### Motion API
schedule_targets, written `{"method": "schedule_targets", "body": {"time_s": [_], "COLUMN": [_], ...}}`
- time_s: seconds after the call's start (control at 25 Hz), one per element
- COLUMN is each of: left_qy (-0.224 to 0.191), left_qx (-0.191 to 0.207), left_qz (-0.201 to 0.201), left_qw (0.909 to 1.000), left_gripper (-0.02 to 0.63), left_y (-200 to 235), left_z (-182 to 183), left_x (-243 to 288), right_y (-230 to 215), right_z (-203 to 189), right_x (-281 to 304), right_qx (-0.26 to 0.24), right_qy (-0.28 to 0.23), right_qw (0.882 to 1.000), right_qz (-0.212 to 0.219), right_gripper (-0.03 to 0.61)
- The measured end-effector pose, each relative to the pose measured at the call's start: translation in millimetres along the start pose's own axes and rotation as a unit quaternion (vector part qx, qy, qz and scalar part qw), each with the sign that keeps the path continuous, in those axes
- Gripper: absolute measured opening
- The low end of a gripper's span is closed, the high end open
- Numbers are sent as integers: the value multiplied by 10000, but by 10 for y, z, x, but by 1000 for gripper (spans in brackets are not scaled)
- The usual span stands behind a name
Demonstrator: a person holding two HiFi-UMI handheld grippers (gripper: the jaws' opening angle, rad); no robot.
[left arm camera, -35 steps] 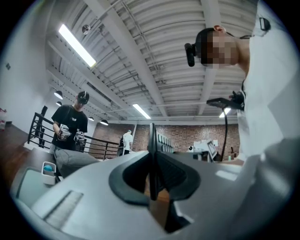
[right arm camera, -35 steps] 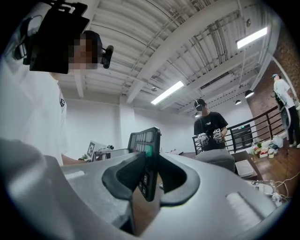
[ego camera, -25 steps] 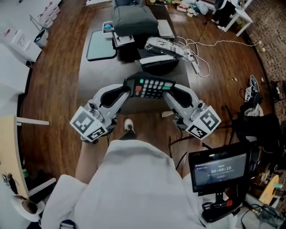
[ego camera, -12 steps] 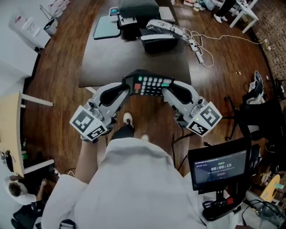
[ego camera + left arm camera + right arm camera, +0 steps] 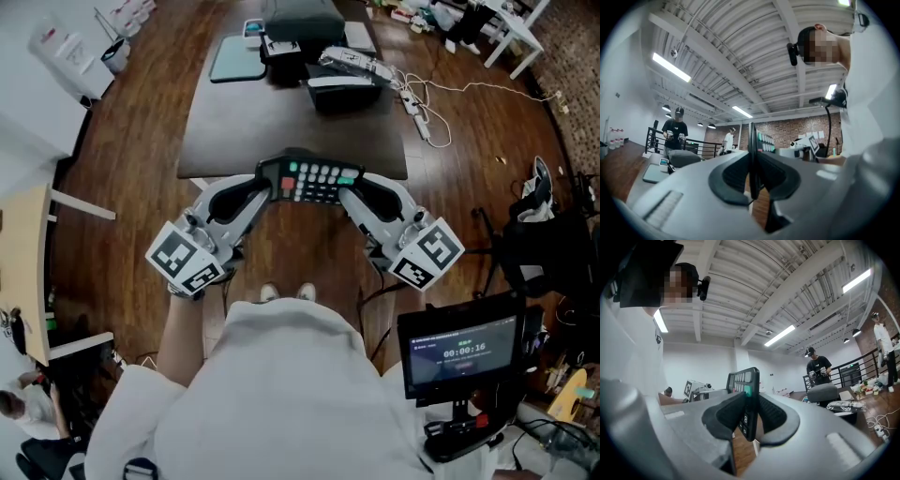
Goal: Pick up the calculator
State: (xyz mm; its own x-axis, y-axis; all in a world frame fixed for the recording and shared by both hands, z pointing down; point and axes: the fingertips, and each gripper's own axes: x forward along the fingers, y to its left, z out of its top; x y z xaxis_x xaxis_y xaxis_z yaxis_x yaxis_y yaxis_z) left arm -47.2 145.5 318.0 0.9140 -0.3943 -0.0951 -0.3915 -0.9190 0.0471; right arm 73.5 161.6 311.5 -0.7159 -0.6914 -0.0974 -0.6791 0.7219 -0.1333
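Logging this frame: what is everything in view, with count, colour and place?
calculator: one, black with green, red and pale keys, held up at the table's near edge
table: one, dark brown, ahead of the person
flat pad: one, teal, table's far left
box-like item: one, black, table's far side
cables: several, white, on the wood floor right of the table
screen: one, black, showing a timer, lower right
bystander: one, in black, beyond the table
shirt: one, white, on the person
left tool: one, grey, shut on the calculator's left end
right tool: one, grey, shut on its right end
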Motion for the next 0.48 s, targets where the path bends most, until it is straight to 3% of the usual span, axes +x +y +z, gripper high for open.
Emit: {"method": "schedule_targets", "body": {"time_s": [0.48], "left_qy": [-134], "left_qx": [80], "left_qz": [-99], "left_qw": [9998], "left_gripper": [57], "left_y": [192], "left_z": [123], "left_x": [-138], "right_y": [110], "right_z": [105], "right_x": [227], "right_qx": [-218], "right_qy": [-24], "right_qw": [9998], "right_qz": [-29], "right_gripper": [84]}}
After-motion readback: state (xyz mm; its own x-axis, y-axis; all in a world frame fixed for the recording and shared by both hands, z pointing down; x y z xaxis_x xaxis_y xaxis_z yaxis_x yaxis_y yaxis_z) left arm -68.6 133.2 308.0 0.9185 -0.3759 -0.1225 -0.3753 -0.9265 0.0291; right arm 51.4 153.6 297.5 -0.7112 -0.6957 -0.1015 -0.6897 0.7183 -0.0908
